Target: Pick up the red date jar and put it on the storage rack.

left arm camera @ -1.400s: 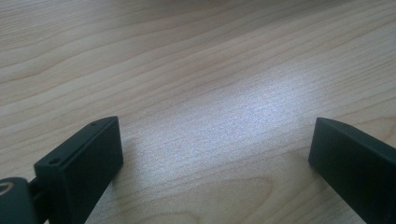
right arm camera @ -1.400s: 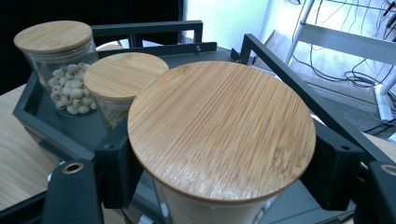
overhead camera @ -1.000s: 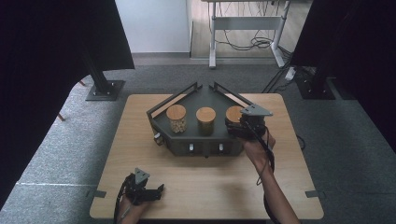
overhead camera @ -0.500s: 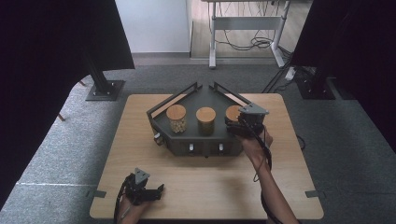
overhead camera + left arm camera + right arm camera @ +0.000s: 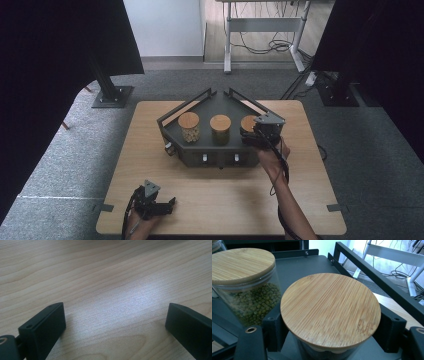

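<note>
A dark three-cornered rack (image 5: 186,107) stands mid-table with three bamboo-lidded glass jars. The left jar (image 5: 189,126) holds pale contents, and the middle jar (image 5: 220,129) holds green beans (image 5: 249,297). My right gripper (image 5: 249,136) is shut on the right jar (image 5: 248,123), and in the right gripper view its jaws (image 5: 330,333) press the glass on both sides just under the lid (image 5: 329,307). My left gripper (image 5: 171,203) rests near the table's front left edge. It stands open (image 5: 115,322) over bare wood with nothing between its fingers.
The rack has raised rails along its back sides (image 5: 372,277) and small knobs on its front face (image 5: 205,158). Wooden table (image 5: 300,190) spreads to the front and sides of the rack. Black stands and a desk frame with cables stand on the floor beyond.
</note>
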A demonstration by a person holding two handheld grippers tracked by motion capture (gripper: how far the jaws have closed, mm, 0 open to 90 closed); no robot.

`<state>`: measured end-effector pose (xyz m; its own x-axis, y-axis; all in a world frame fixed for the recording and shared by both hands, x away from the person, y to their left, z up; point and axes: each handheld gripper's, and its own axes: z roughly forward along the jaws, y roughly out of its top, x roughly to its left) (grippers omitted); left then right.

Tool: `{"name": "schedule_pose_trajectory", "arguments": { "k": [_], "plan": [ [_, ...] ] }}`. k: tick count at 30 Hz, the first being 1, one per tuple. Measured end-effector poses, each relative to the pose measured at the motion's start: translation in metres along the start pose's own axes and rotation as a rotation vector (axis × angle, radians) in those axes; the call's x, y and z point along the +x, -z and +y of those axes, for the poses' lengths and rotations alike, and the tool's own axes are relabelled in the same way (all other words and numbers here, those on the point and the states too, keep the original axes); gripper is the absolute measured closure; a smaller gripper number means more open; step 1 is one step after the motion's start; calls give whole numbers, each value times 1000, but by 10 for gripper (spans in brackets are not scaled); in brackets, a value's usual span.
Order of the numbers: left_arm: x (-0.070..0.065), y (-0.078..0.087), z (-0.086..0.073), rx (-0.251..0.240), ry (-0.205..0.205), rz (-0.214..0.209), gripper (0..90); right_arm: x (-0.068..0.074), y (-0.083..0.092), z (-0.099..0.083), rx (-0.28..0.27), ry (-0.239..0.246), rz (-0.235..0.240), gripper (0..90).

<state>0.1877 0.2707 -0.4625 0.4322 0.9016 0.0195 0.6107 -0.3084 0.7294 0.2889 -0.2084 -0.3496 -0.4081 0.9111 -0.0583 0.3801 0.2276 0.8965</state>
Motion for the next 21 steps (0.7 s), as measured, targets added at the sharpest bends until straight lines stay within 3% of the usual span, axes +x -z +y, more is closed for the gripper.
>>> {"name": "schedule_pose_trajectory", "arguments": {
  "k": [10, 17, 21],
  "plan": [
    [0, 0, 0, 0, 0, 0, 26, -5, 1, -2, -2, -11, 9, 226],
    [0, 0, 0, 0, 0, 0, 27, -6, -1, 0, 9, -9, 14, 48],
    [0, 0, 0, 0, 0, 0, 27, -10, -1, -2, 10, -18, 33, 15]
  ]
}}
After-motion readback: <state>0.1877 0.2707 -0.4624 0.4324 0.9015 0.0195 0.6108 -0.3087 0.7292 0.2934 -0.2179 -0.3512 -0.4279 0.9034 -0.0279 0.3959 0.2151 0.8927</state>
